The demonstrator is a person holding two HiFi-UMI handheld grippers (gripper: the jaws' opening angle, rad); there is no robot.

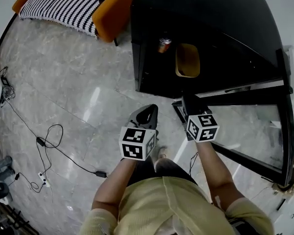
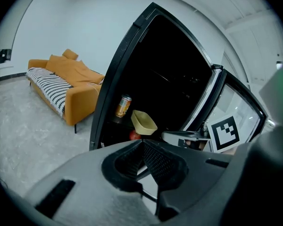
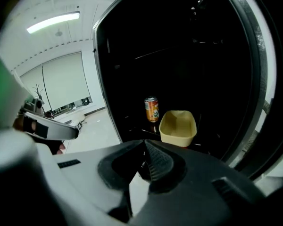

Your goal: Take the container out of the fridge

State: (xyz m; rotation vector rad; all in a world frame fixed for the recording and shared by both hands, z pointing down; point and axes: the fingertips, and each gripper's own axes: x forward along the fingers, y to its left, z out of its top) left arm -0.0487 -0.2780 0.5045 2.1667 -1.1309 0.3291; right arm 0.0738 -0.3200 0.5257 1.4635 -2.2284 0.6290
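The black fridge [image 1: 206,33] stands open. A pale yellow container [image 1: 187,60] sits on a shelf inside, and an orange drink can [image 1: 163,45] stands just to its left. The right gripper view shows the container [image 3: 178,127] and can [image 3: 152,109] straight ahead, a short way beyond my right gripper [image 3: 145,142], which is shut and holds nothing. My left gripper [image 2: 142,141] is also shut and empty, hanging in front of the fridge to the left of the right gripper [image 1: 188,104]. In its view the container [image 2: 144,122] lies ahead, with a small red thing [image 2: 134,135] below it.
The fridge's glass door [image 1: 245,126] is swung open at the right, close to my right arm. An orange sofa [image 1: 73,4] with a striped blanket stands at the back left. Cables and a power strip [image 1: 44,151] lie on the marble floor at the left.
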